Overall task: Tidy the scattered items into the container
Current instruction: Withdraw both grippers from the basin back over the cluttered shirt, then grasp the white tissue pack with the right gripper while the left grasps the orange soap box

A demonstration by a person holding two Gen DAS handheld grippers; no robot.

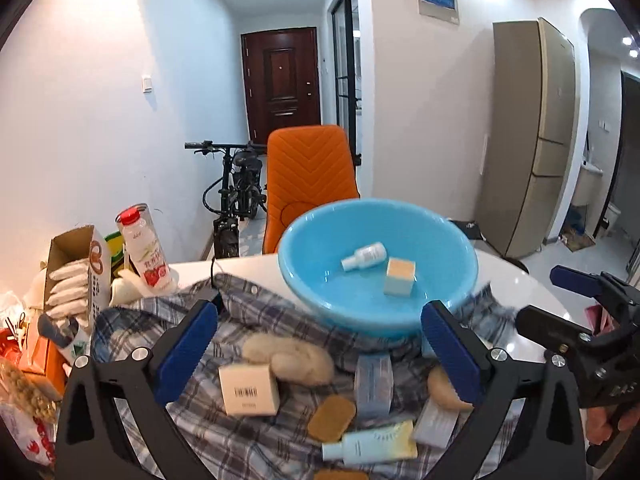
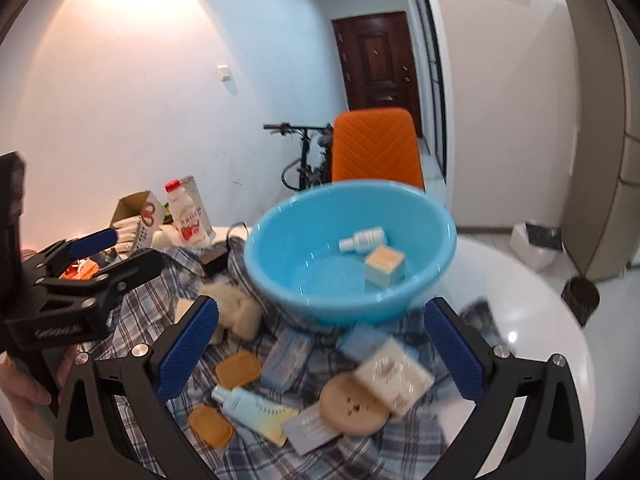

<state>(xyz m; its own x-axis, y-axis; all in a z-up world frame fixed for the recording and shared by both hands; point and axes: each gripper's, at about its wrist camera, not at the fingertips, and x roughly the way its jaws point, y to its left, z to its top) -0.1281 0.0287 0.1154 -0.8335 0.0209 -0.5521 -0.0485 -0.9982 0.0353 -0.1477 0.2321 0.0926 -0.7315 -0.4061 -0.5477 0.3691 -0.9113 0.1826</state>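
A light blue basin [image 1: 320, 256] [image 2: 280, 248] stands on a plaid cloth [image 1: 256, 308] [image 2: 248, 364] and holds a small white bottle [image 1: 365, 256] [image 2: 362, 239] and a cube box [image 1: 399, 276] [image 2: 384, 266]. In front of it lie a white barcode box [image 1: 249, 389], a fluffy beige puff [image 1: 288, 358] [image 2: 236, 308], orange pads [image 1: 331, 418] [image 2: 238, 368], a pale blue tube [image 1: 370, 446] [image 2: 256, 414], a clear blue box [image 1: 374, 384] [image 2: 286, 358], a wrapped white packet [image 2: 394, 376] and a round beige disc [image 2: 352, 406]. My left gripper [image 1: 318, 350] and right gripper [image 2: 320, 348] are open and empty above them.
A milk bottle [image 1: 144, 248] [image 2: 188, 214], an open carton of sachets [image 1: 76, 276] [image 2: 138, 220] and snack bags [image 1: 24, 392] crowd the table's left side. An orange chair [image 1: 310, 176] [image 2: 376, 146] stands behind the basin. White tabletop [image 2: 528, 320] shows at right.
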